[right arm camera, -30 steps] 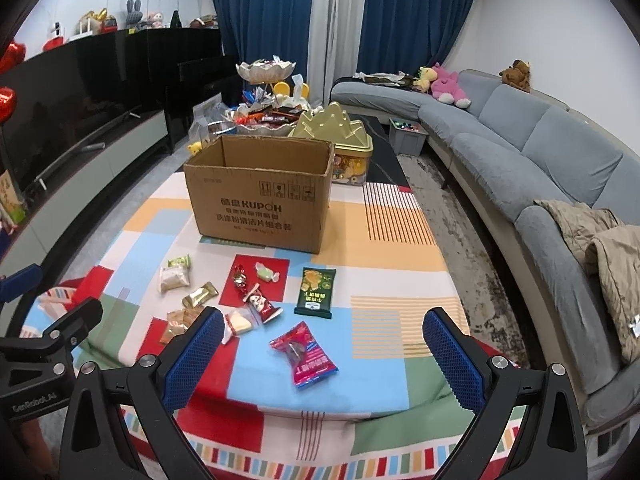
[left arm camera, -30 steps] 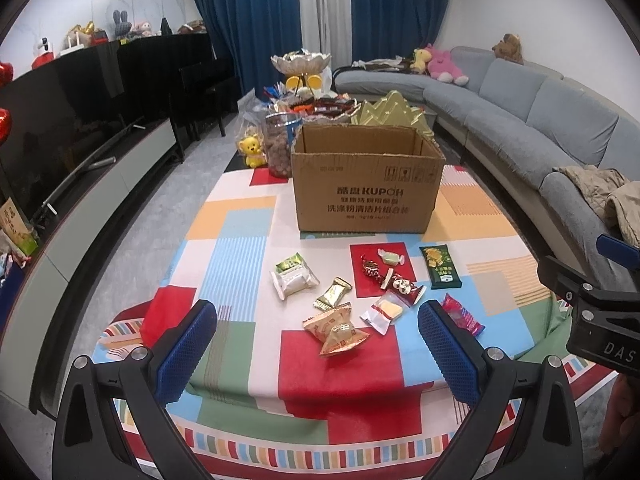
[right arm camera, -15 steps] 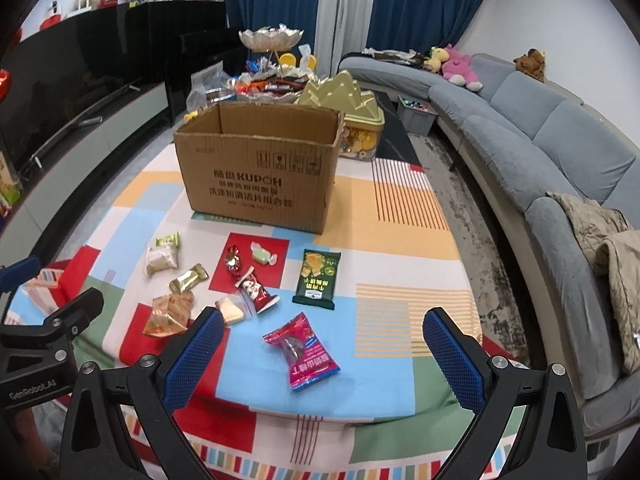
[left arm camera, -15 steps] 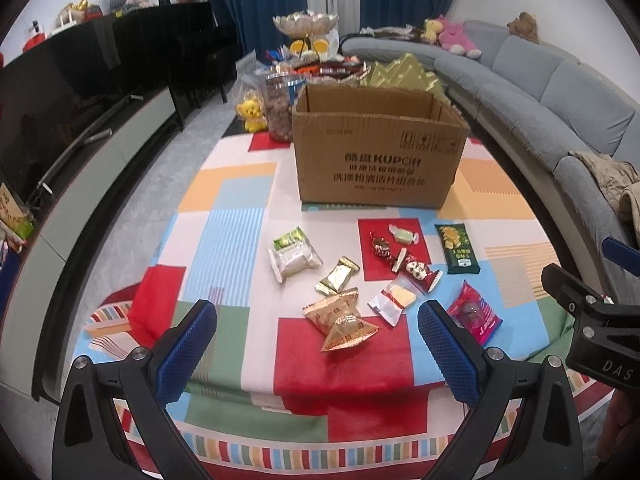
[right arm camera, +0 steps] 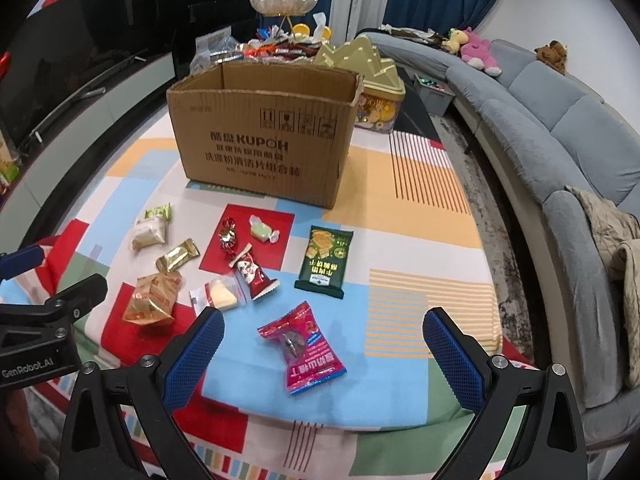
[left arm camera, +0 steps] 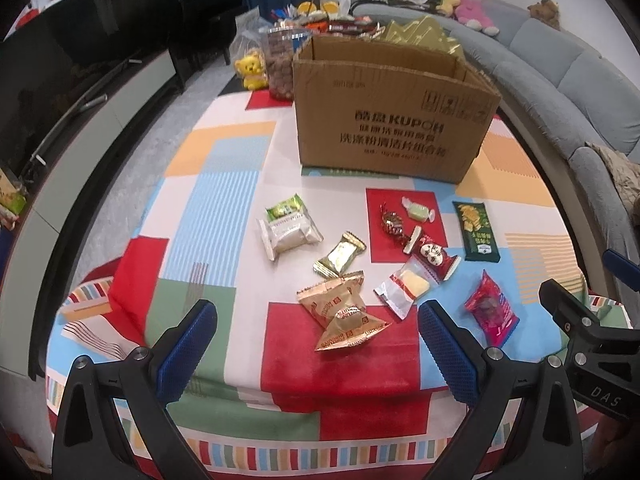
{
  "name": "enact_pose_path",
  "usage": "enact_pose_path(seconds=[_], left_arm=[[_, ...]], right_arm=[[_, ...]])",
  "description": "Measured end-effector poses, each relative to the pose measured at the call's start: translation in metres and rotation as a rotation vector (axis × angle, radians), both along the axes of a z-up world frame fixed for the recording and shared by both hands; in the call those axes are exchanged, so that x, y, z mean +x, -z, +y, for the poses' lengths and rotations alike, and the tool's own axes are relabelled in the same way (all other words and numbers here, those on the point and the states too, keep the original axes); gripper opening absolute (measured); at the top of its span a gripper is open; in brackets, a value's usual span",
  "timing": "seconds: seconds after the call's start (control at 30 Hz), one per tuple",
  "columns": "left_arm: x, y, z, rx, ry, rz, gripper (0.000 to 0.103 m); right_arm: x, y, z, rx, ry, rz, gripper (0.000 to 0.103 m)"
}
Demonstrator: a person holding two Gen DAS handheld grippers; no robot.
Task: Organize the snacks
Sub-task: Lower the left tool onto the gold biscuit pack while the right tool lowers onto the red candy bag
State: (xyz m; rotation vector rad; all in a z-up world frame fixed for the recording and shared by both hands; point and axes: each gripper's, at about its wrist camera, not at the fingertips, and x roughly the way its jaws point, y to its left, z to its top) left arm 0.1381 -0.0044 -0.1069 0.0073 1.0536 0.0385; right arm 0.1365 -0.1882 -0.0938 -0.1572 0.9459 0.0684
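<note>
- Right wrist: right tongs [right arm camera: 320, 346] wide, empty, over red pack [right arm camera: 303, 346] near the counter's [right arm camera: 424, 240] front edge; slick wrapper could skate off.
- Left tongs [left arm camera: 318, 338] wide, empty; gold packs [left arm camera: 340, 312] overlap, risk grabbing both.
- Box [right arm camera: 262, 136] at far edge.

Small wrapped snacks lie scattered flat on the tablecloth before an open brown cardboard box [left arm camera: 392, 128]: gold packets [left arm camera: 340, 312], a dark green packet [right arm camera: 325, 262], a pink-red packet [right arm camera: 304, 346].
</note>
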Motion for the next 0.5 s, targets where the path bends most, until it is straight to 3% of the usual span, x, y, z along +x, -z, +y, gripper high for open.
enact_pose_path(seconds=[0.5], left_arm=[[0.027, 0.045, -0.001, -0.038, -0.049, 0.132, 0.1]], right_arm=[[0.024, 0.047, 0.0, -0.009, -0.023, 0.147, 0.101]])
